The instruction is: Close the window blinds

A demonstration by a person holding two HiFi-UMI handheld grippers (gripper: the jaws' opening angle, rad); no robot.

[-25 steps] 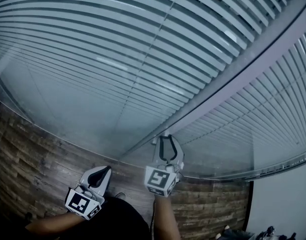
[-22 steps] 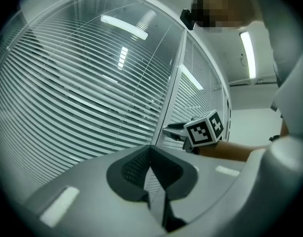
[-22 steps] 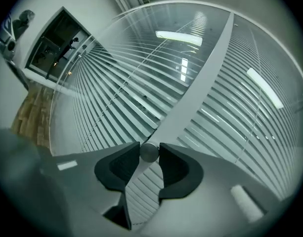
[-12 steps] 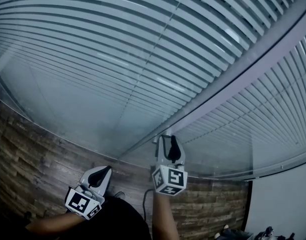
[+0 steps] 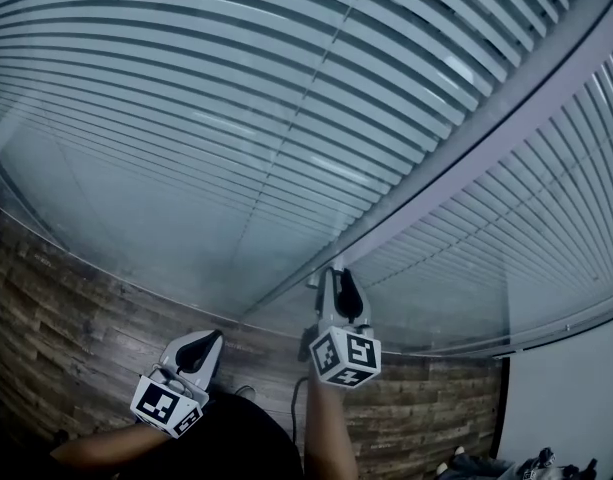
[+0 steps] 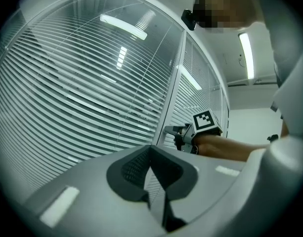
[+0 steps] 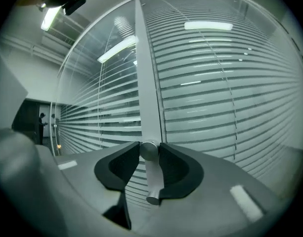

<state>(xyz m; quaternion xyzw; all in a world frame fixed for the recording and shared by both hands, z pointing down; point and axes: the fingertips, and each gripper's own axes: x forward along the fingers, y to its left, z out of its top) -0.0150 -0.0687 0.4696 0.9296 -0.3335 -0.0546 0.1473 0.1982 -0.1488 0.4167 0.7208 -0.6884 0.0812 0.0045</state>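
Right gripper (image 5: 338, 276) is pinching the knob (image 7: 149, 151) on the frame post (image 7: 147, 83), its jaws having just been closing onto it. Blinds (image 5: 286, 118) beside that post are seemingly showing gaps, so turning is remaining. Left gripper (image 5: 208, 343) is idling below the post, jaws pressed together and empty. Only the right gripper view is showing the knob.

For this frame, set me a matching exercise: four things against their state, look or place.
1 left tongs
2 right tongs
3 knob
4 floor

A dark wood planks
B shut, empty
C on the grey post
D gripping the knob

Pairs: 1-B, 2-D, 3-C, 4-A. The right tongs have just been closing, with the knob between them.
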